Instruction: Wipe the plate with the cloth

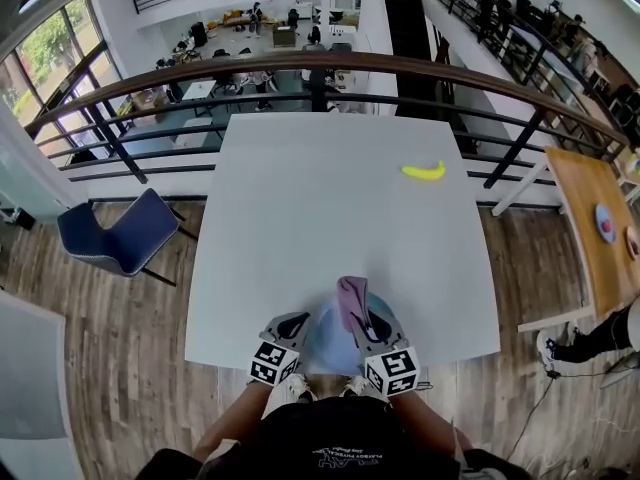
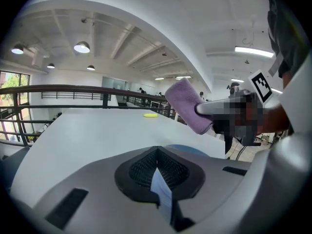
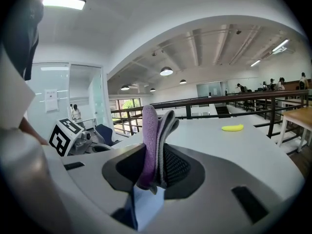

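Both claws sit at the white worktop (image 1: 330, 198) near edge, tilted slightly down. Left claw (image 1: 293, 326) is clamped on the pale blue round plate (image 1: 325, 348) rim. Right claw (image 1: 372, 323) grips the folded purple cloth (image 1: 351, 298) over the plate.

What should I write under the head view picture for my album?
At a white table with a banana, the left gripper grips a blue plate and the right gripper a purple cloth.

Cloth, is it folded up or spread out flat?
Folded. The cloth stands bunched in layers, pinched between the right gripper's jaws, not lying flat.
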The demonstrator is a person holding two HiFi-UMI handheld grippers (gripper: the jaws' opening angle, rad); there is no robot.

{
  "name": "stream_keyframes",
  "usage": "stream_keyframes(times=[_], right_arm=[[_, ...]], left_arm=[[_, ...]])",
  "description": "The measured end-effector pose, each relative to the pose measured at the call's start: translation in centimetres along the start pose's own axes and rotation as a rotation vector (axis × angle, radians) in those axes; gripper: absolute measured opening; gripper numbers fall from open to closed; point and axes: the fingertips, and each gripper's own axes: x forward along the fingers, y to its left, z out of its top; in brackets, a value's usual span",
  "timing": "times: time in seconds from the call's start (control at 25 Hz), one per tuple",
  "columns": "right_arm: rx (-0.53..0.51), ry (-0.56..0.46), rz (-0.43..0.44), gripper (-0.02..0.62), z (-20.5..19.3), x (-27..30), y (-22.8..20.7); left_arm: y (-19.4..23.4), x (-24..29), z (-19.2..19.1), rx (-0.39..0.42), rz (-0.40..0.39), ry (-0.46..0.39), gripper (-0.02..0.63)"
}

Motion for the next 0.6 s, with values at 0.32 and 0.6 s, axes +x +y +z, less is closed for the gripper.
stream_keyframes(times=[0.32,0.6], right_arm=[[0.004,0.071,-0.035,0.104,-3.3,0.1,-1.6],[-0.006,0.129,0.0,0.104,-5.2,1.0,-1.6]], left_arm=[[0.5,1.6,-2.4,-0.069,0.022,0.097,0.014],[0.8,2.3,-5.4,-0.207,0.041,0.216,0.151]])
